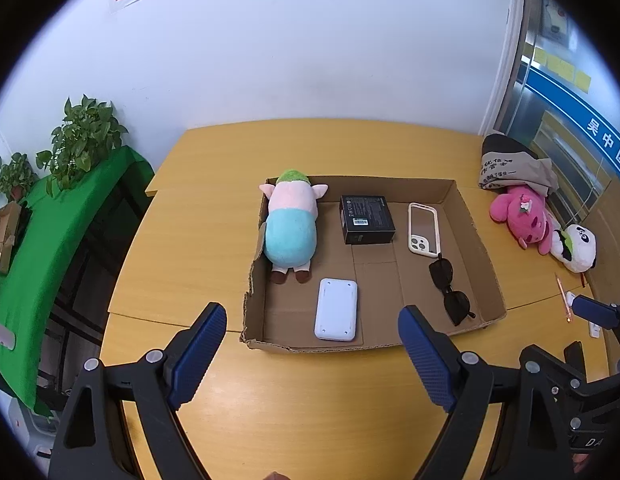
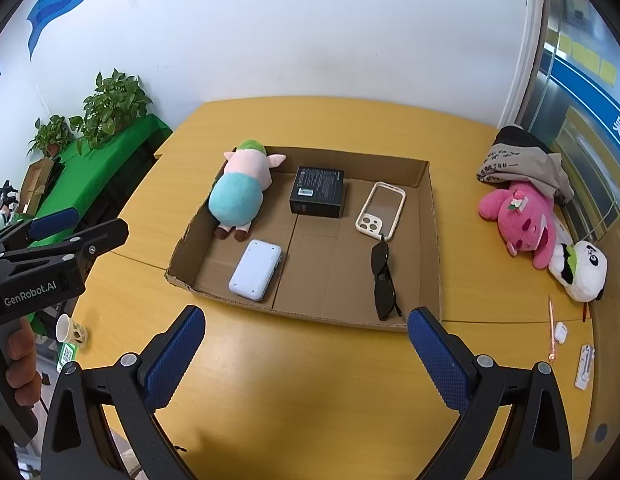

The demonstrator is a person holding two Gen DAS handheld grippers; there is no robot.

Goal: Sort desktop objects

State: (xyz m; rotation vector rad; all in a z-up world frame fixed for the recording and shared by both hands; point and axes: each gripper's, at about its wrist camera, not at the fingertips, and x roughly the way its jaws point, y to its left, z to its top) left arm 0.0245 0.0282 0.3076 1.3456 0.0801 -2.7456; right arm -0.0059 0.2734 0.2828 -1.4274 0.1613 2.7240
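Yellow-orange worktop (image 1: pixel 214 240) against a white wall, green-draped shelf with potted plants (image 1: pixel 82 140) at left. Left gripper (image 1: pixel 311 356) and right gripper (image 2: pixel 306 356), both spread and empty, hover just short of the cardboard tray (image 2: pixel 427 184) holding plush pig (image 2: pixel 242 192), black box (image 2: pixel 317 196), white case (image 2: pixel 256 270), phone case (image 2: pixel 379 210) and sunglasses (image 2: pixel 383 280). Small items at far right are hard to identify.

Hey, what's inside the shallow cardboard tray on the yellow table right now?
In the shallow cardboard tray: a pink-and-blue plush pig, black box, cream phone case, white rectangular case, dark sunglasses. Anything beneath them is hidden.
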